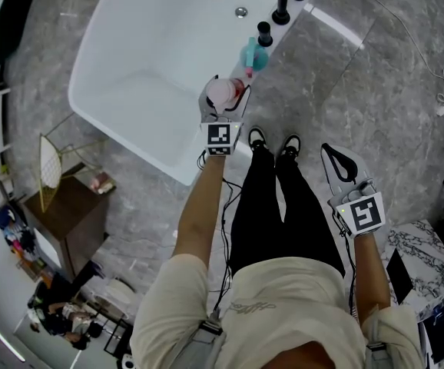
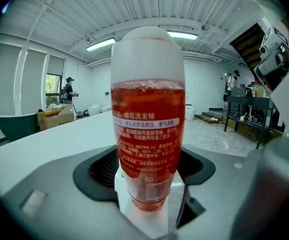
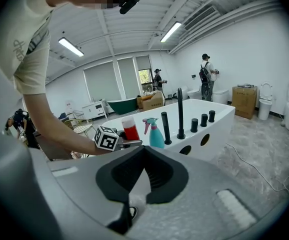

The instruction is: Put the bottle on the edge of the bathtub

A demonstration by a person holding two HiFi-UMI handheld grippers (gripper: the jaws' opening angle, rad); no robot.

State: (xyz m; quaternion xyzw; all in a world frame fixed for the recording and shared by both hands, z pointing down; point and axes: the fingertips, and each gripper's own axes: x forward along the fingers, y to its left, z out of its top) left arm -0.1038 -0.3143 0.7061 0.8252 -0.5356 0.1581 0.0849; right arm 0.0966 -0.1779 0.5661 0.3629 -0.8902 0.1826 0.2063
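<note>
A bottle of red liquid (image 1: pixel 222 92) with a pale rounded top stands upright on the white bathtub's rim (image 1: pixel 91 71), just short of a teal spray bottle (image 1: pixel 253 54). My left gripper (image 1: pixel 226 100) reaches over that rim with the bottle (image 2: pixel 147 134) between its jaws. The dark pads (image 2: pixel 97 171) sit apart from the bottle's sides, so the gripper is open. The right gripper view shows the same bottle (image 3: pixel 130 130) beside the spray bottle (image 3: pixel 156 133). My right gripper (image 1: pixel 343 161) hangs over the floor to the right, its jaws meeting at the tips, nothing in them.
Black taps and a tall faucet (image 1: pixel 282 2) line the rim past the spray bottle. The person's shoes (image 1: pixel 272 141) stand next to the tub. A gold wire chair (image 1: pixel 53 160) and a wooden table (image 1: pixel 64 214) stand on the left. A marble-topped table (image 1: pixel 422 256) is at right.
</note>
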